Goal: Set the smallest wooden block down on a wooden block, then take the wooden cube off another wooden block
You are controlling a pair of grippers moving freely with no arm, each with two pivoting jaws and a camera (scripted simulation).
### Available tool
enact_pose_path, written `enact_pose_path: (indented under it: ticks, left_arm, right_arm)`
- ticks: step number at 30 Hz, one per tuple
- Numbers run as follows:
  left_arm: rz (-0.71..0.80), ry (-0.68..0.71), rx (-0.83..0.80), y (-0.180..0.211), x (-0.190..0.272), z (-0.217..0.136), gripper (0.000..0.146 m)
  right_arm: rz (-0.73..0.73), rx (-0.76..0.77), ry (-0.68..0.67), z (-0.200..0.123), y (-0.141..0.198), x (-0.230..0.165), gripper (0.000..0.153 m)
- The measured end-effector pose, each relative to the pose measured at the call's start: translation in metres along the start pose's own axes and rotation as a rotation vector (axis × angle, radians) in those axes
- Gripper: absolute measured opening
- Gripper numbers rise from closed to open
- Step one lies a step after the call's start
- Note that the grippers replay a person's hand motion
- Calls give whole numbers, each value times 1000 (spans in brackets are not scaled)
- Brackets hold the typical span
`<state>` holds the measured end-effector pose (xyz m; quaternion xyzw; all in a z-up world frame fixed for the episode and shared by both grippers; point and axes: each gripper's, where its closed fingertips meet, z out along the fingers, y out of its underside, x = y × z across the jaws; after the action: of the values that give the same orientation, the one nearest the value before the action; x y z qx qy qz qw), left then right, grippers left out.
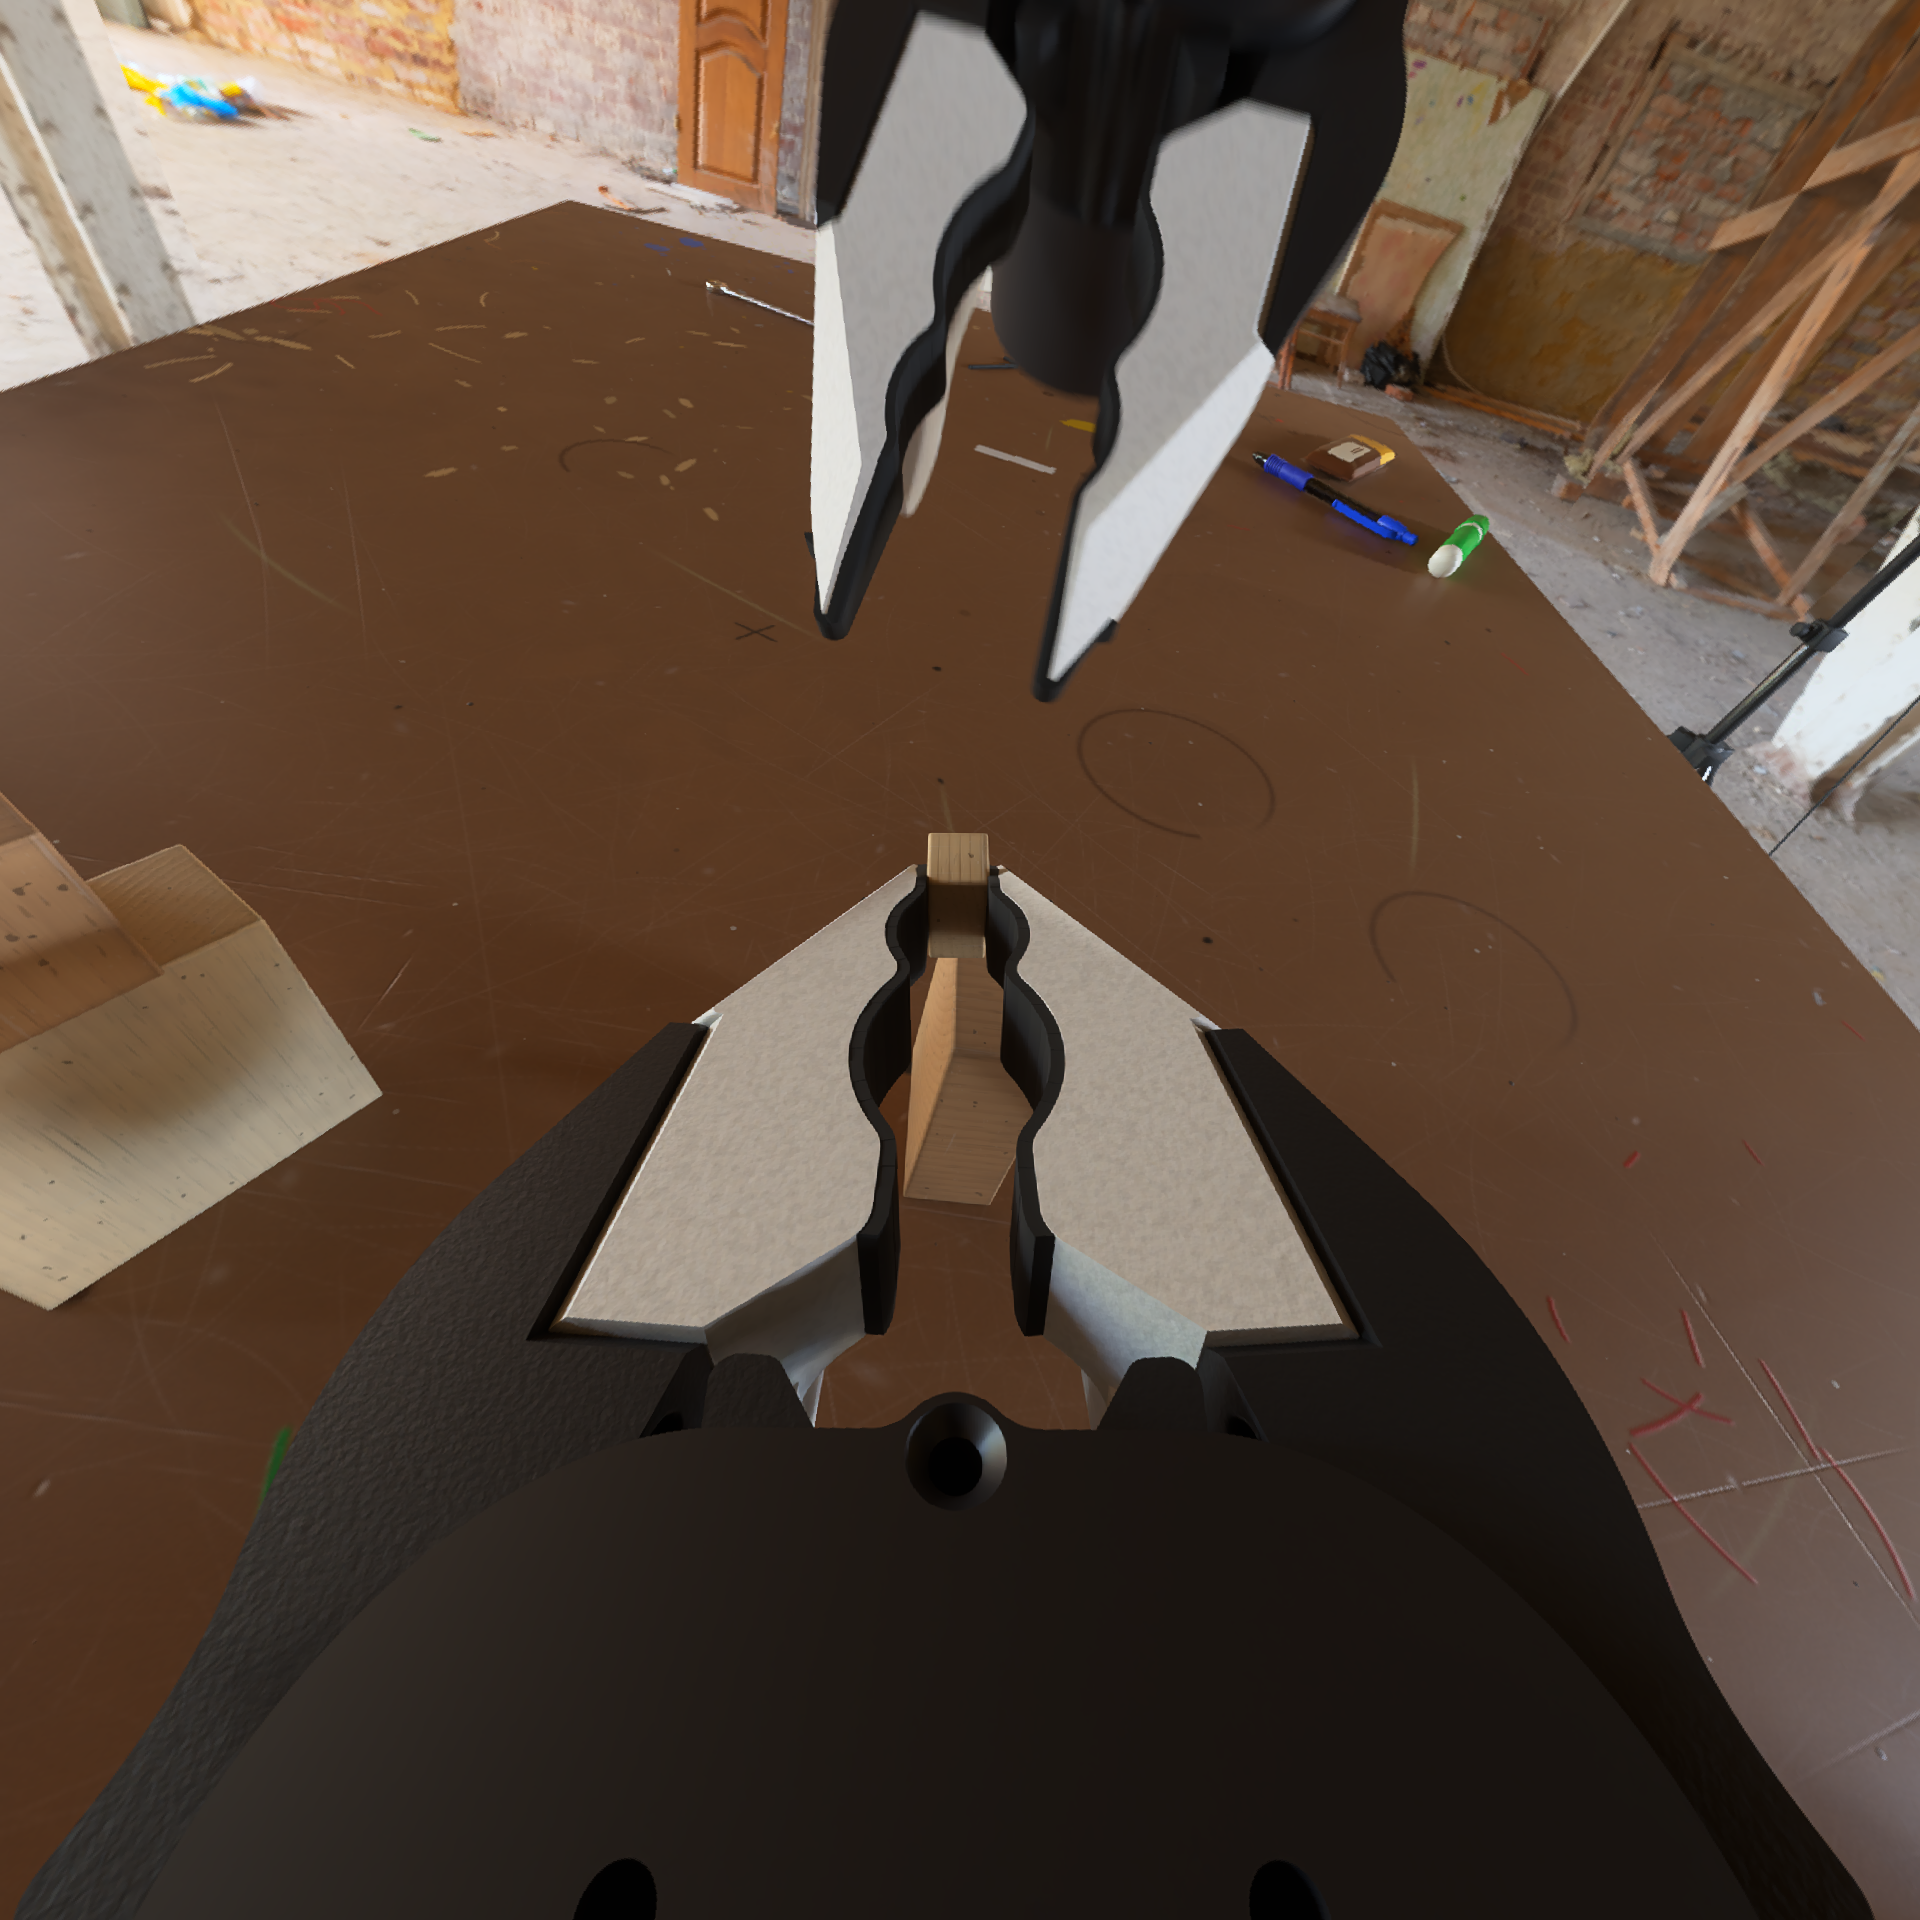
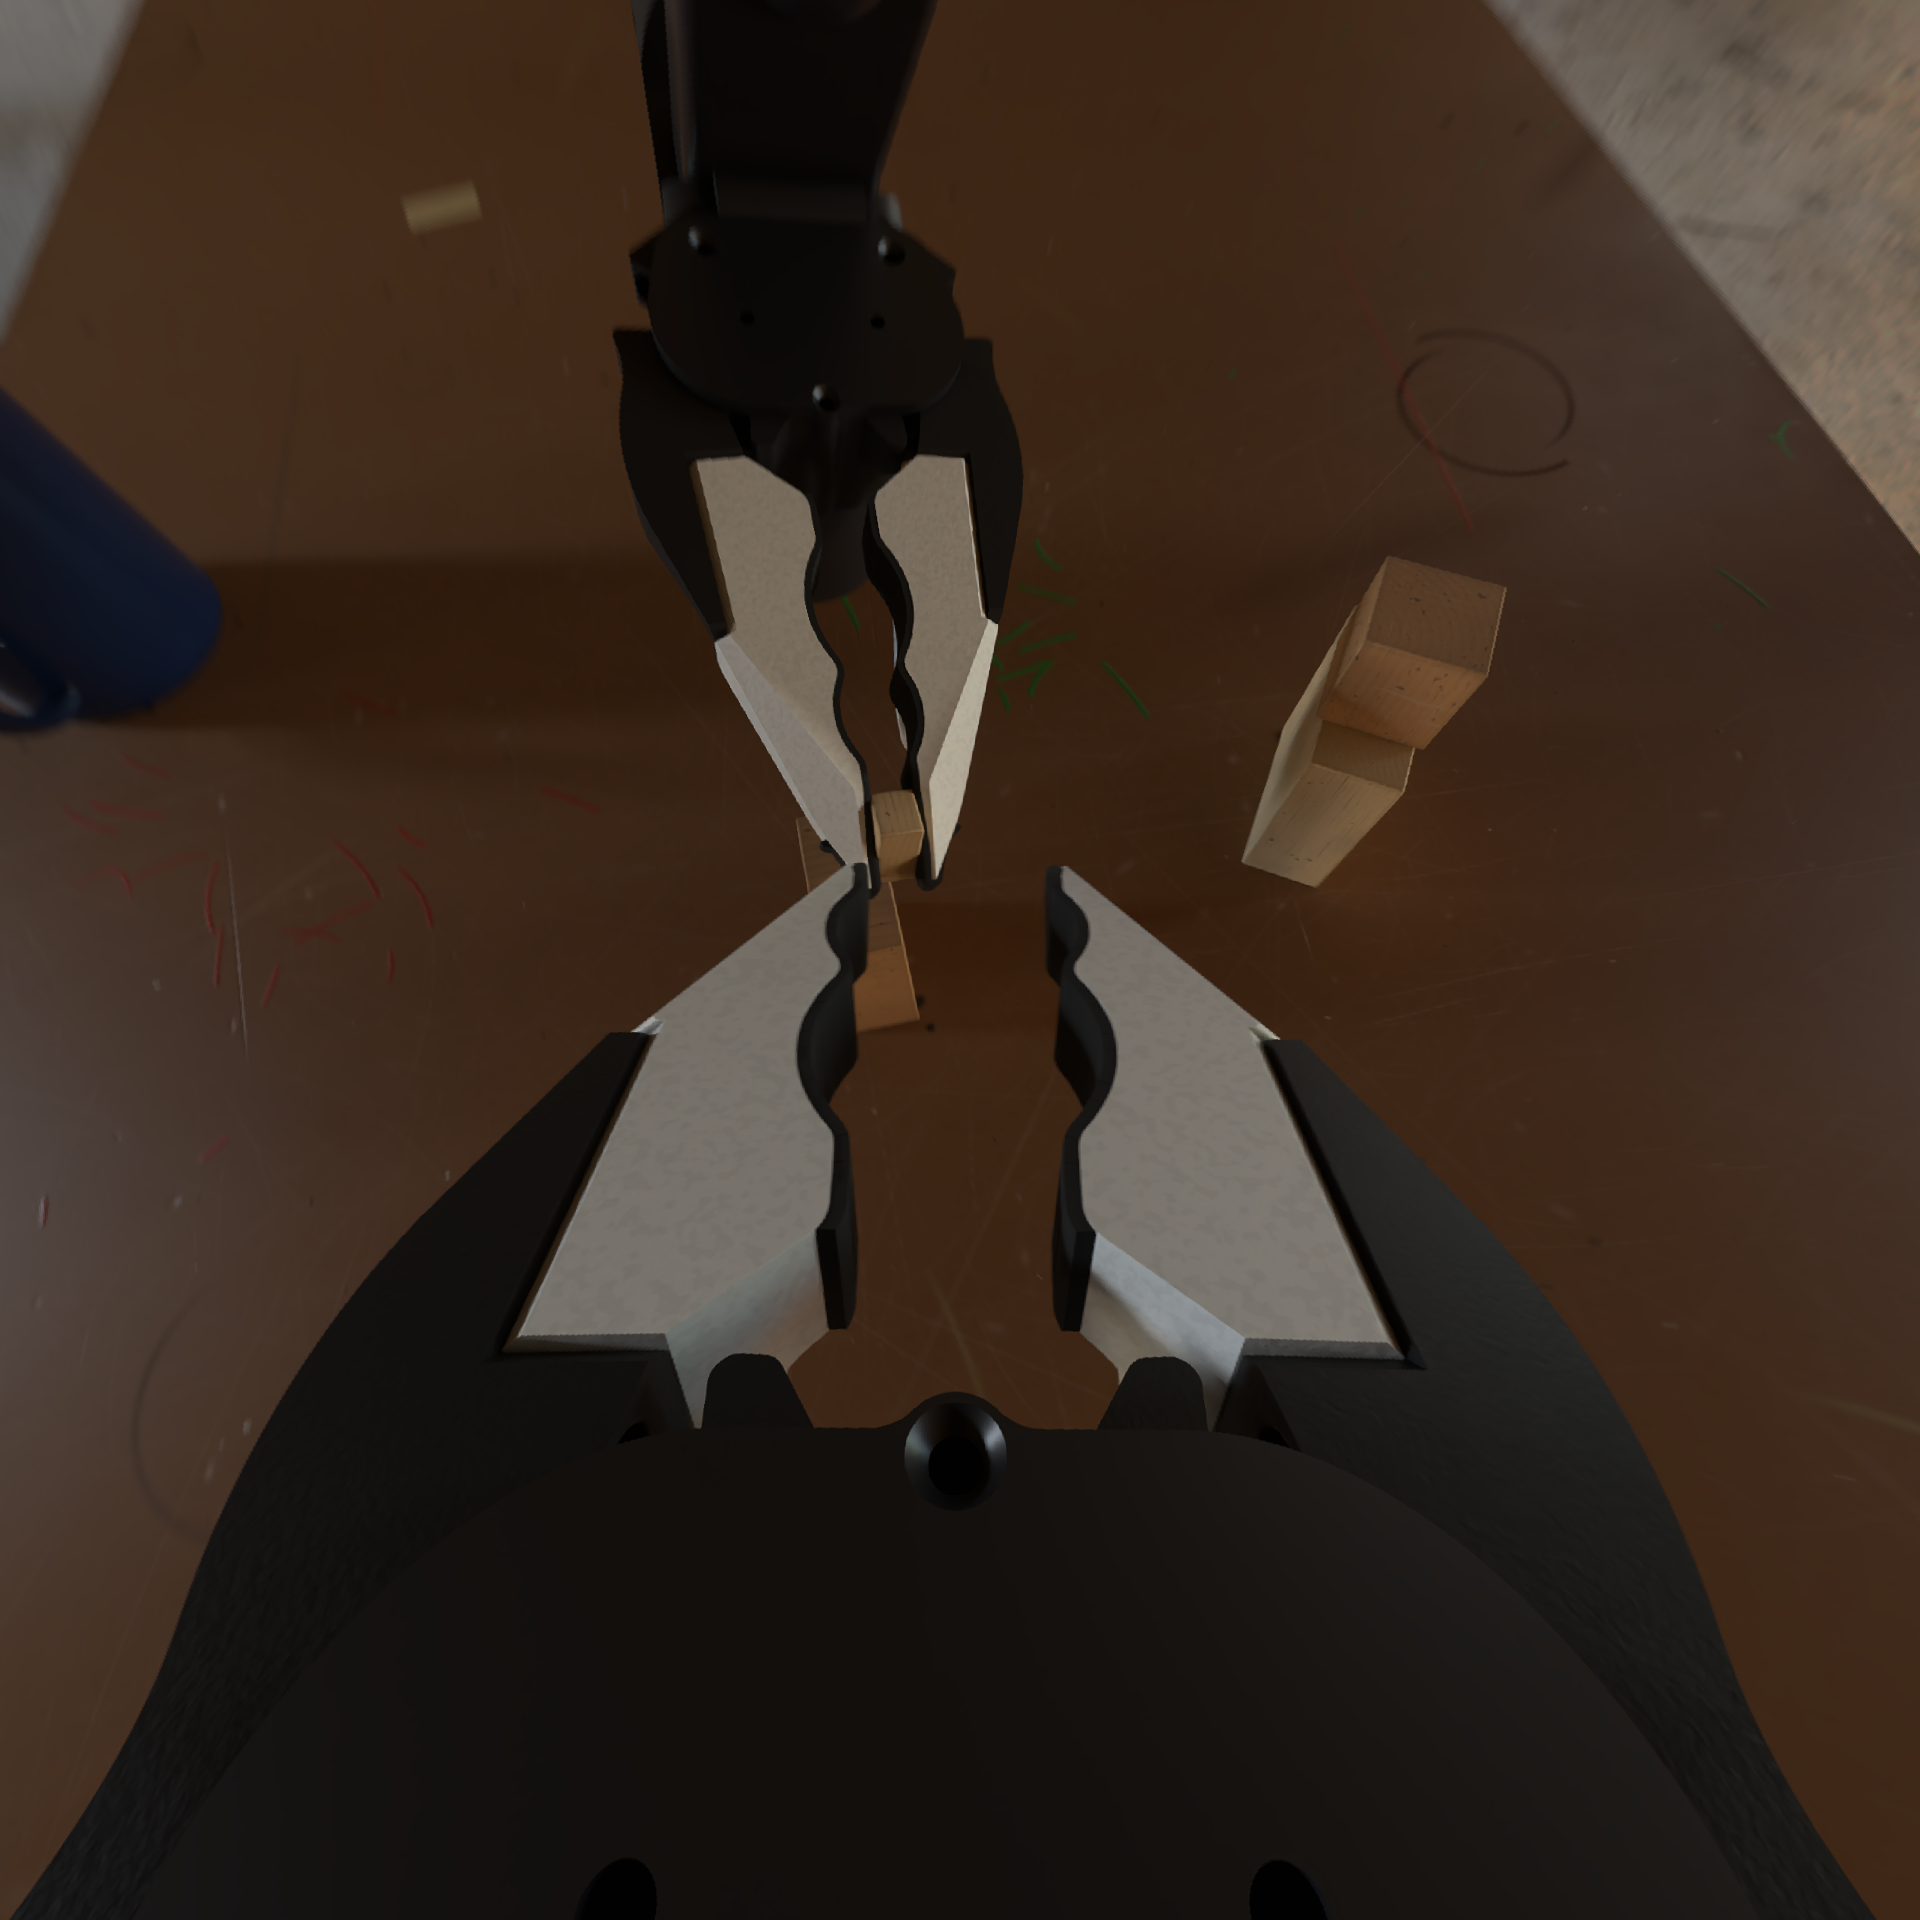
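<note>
The small block (image 1: 957, 894) is pinched at the tips of the left gripper (image 1: 957, 883), above a tall block (image 1: 956, 1091). The right gripper (image 2: 956, 883), at 12 o'clock, is spread, empty. If released off-centre, the tall block may be toppled.

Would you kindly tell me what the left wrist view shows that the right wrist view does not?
Only the left wrist view shows the blue pen, the green marker and a wooden door. Only the right wrist view shows a dark blue object at the table's left side. Both show the left tongs shut on the smallest wooden block above a wooden block, the open right tongs, and the stacked blocks.
</note>
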<state>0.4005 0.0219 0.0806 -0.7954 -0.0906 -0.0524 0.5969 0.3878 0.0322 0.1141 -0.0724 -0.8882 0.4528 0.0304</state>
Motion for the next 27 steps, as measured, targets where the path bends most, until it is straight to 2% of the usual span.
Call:
enact_pose_path:
  ticks: [3,7,10,17,23,24,27]
  left_arm:
    - [3,1,-1,0,0,0,9]
    - [46,-9,-6,1,4,0,10]
    - [93,-12,-24,4,8,1,9]
    - [169,-33,-38,6,12,1,9]
    - [186,-46,-53,8,11,2,9]
    - [192,-49,-58,9,11,2,9]
    - [199,-51,-62,9,11,2,12]
  right_arm:
    - [55,139,23,3,8,-3,46]
    - [38,187,71,12,22,-4,46]
    - [-3,186,62,19,24,-8,45]
    - [-90,192,24,22,24,-19,27]
    - [-85,211,42,19,25,-18,26]
    - [-75,223,41,17,23,-18,28]
    - [22,323,44,4,10,-7,49]
